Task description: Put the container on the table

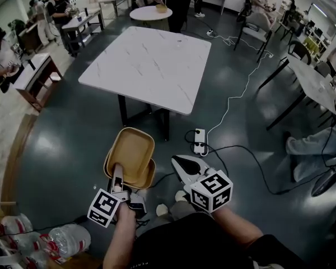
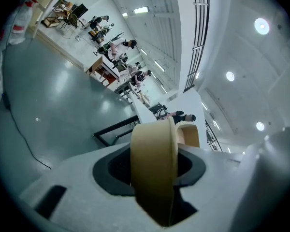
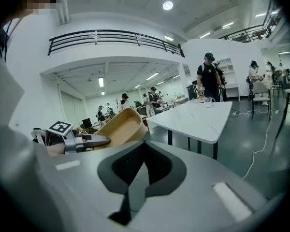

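Container (image 1: 131, 150): tan, smooth, rounded-rectangular tub | left gripper (image 1: 117, 172) jaws clamp its rim | right gripper (image 1: 178, 162) jaws together, empty

power strip (image 1: 200, 140): floor, centre;
white cable (image 1: 243, 86): right of centre;
plastic bottles (image 1: 67, 239): lower left;
round table (image 1: 150, 13): top centre

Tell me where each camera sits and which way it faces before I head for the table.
Head view: on the person's head, looking steeply down at the table; both forearms, the left gripper clamping the container, and the right gripper show.
Left gripper view: rides the left gripper, looking along jaws closed on the container's wall toward the table.
Right gripper view: rides the right gripper, facing the table over shut, empty jaws; the left gripper shows at left.
Shared: all show container and table.
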Tool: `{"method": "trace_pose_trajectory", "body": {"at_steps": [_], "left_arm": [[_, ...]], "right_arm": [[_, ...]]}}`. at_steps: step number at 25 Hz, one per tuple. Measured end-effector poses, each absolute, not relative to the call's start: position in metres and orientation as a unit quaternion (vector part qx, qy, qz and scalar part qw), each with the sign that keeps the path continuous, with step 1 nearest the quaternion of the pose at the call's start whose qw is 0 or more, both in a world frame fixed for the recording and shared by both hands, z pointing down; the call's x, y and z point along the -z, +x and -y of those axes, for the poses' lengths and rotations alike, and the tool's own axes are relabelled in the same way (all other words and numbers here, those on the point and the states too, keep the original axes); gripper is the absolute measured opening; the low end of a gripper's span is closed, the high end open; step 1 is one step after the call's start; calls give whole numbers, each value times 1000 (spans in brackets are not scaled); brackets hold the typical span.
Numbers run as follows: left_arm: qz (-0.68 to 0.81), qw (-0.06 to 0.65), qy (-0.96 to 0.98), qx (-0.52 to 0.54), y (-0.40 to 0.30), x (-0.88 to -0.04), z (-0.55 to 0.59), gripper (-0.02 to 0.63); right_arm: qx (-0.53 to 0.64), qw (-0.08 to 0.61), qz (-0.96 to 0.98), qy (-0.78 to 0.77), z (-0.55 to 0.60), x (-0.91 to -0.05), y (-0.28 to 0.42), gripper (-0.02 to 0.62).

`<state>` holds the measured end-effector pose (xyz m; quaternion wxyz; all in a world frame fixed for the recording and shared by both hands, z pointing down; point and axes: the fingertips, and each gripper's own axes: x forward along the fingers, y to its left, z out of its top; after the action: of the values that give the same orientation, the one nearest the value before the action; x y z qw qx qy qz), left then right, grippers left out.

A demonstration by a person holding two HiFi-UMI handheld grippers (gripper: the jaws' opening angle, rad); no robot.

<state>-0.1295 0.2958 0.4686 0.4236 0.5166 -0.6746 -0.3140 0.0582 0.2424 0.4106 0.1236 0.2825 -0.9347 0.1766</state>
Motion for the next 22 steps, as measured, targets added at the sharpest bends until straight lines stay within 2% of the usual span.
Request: {"method": "trace_pose_trajectory", "body": {"at_steps": [8,22], "left_arm": [[683,413,509,322,-147,-465,-261,161],[681,403,522,319,-145,-453,-129,161]], "right_arm": [[-192,112,931,288,-191,-416,49,-3],[-191,113,943,249,-76,-419,24,-3]]}}
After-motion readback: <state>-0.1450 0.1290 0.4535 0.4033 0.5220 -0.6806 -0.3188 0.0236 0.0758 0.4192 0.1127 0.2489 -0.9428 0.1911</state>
